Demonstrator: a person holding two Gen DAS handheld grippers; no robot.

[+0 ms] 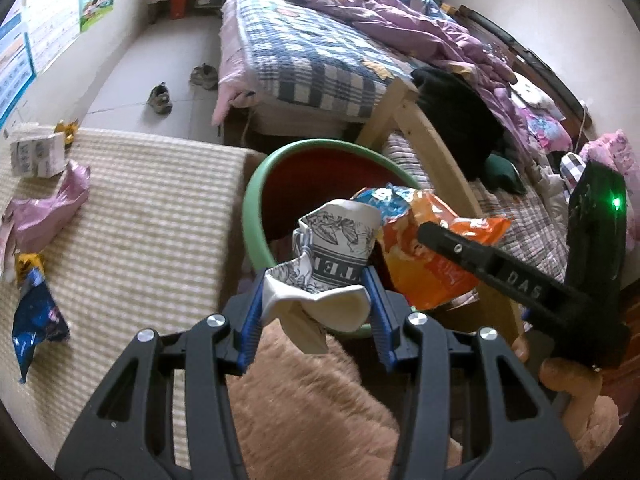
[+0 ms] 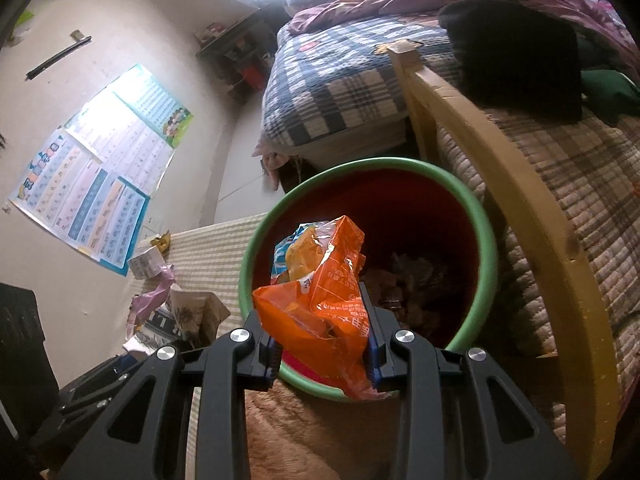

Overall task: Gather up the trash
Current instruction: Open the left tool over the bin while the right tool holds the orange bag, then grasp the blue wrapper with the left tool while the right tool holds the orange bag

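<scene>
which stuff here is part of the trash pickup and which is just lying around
Part of the job:
crushed paper cup in the left gripper
orange snack bag in the right gripper
green-rimmed bin
blue wrapper, pink plastic bag, small carton on the striped mat

Just lying about:
shoes
plaid bedding
wall posters

The bin [image 2: 486, 236] is showing a green rim and a red inside, and the snack wrapper [image 2: 328, 300] is glowing orange with some blue. The crushed paper cup [image 1: 336, 256] is wearing black drawings on white, while the mat [image 1: 152, 216] is carrying beige and white stripes and the bed cover [image 1: 304, 52] a blue and white check.
</scene>
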